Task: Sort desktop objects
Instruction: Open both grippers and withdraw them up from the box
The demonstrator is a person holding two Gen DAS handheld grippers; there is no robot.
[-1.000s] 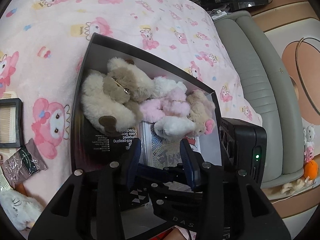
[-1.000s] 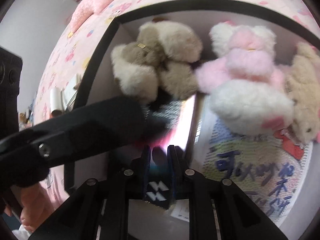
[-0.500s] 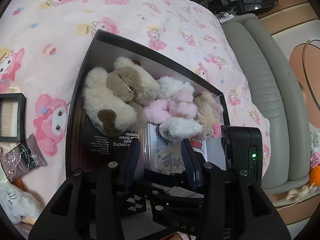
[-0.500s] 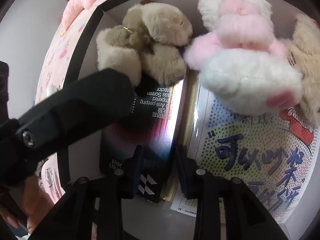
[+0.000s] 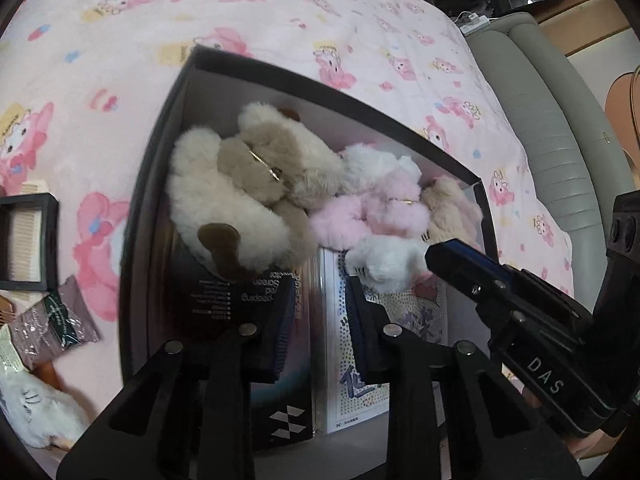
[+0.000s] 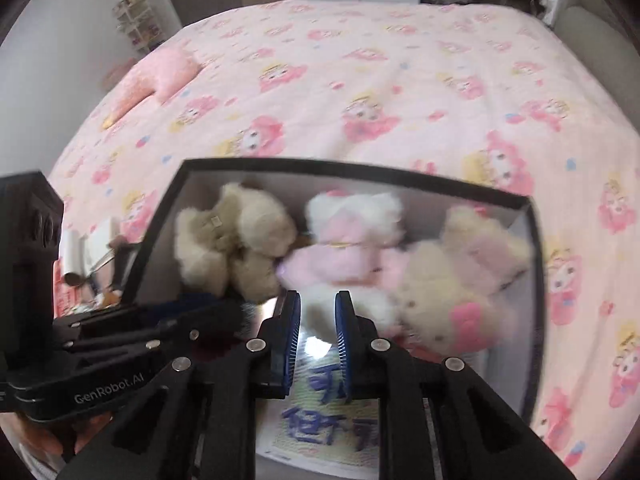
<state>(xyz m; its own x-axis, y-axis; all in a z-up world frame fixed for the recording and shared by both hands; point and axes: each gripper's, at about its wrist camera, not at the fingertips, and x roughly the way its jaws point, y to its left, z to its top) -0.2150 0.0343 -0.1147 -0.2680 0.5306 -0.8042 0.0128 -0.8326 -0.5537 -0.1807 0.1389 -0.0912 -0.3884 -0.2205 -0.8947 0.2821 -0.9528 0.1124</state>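
The black box [image 5: 160,184] sits on the pink blanket [image 5: 320,20] with open bedding beyond its far wall. Three plush toys [image 5: 248,200] fill its far end. A dark screen-protector pack [image 5: 256,312] and a white printed card [image 5: 360,392] lie flat side by side, long axes running front to back. Left gripper [image 5: 318,316] and right gripper [image 6: 318,340], jaws just closed in, hold nothing.

Long fluffy plush covers the beige toy dog [image 5: 244,200] and the pink-and-white toy [image 5: 380,216], lying in a matt black cardboard box [image 5: 138,216] on glossy printed packets [image 5: 260,320], all on soft printed fleece blanket [image 5: 280,20].
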